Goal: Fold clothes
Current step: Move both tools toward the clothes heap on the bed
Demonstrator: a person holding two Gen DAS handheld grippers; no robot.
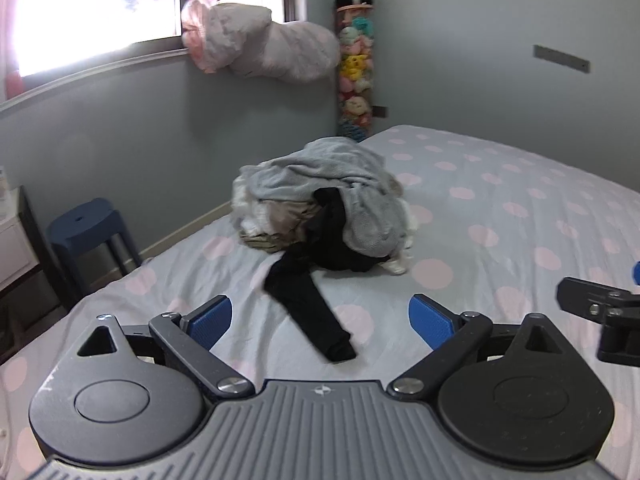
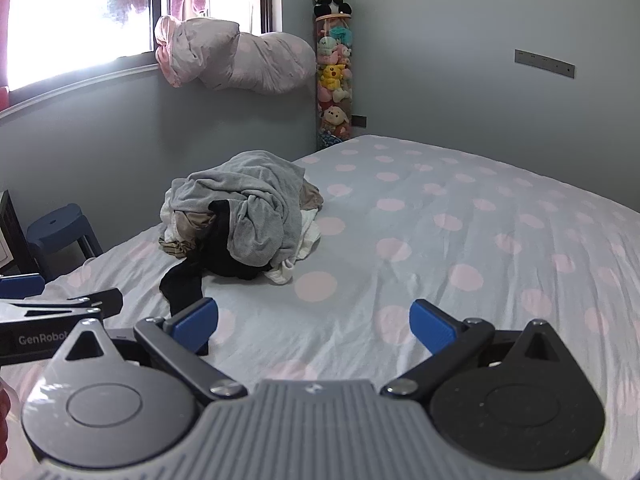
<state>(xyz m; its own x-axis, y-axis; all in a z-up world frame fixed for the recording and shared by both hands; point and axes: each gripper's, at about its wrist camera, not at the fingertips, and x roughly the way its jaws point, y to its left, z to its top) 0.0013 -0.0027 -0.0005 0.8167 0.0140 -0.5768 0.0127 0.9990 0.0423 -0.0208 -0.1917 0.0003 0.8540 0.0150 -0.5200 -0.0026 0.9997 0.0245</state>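
The bed [image 1: 500, 216] wears a pale grey sheet dotted with pink spots. Near its far left side sits a heap of clothes [image 1: 320, 196], grey on top. A black garment [image 1: 312, 304] trails out from the heap, flat on the sheet.

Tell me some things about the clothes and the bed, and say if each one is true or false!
1. The clothes pile sits on the bed. True.
2. The left gripper holds the black garment. False: it is open, holding nothing.
3. A grey garment lies on top of the pile. True.
4. The right gripper is shut. False: its fingers are wide apart.
5. The bed sheet has stripes. False: it has pink dots.
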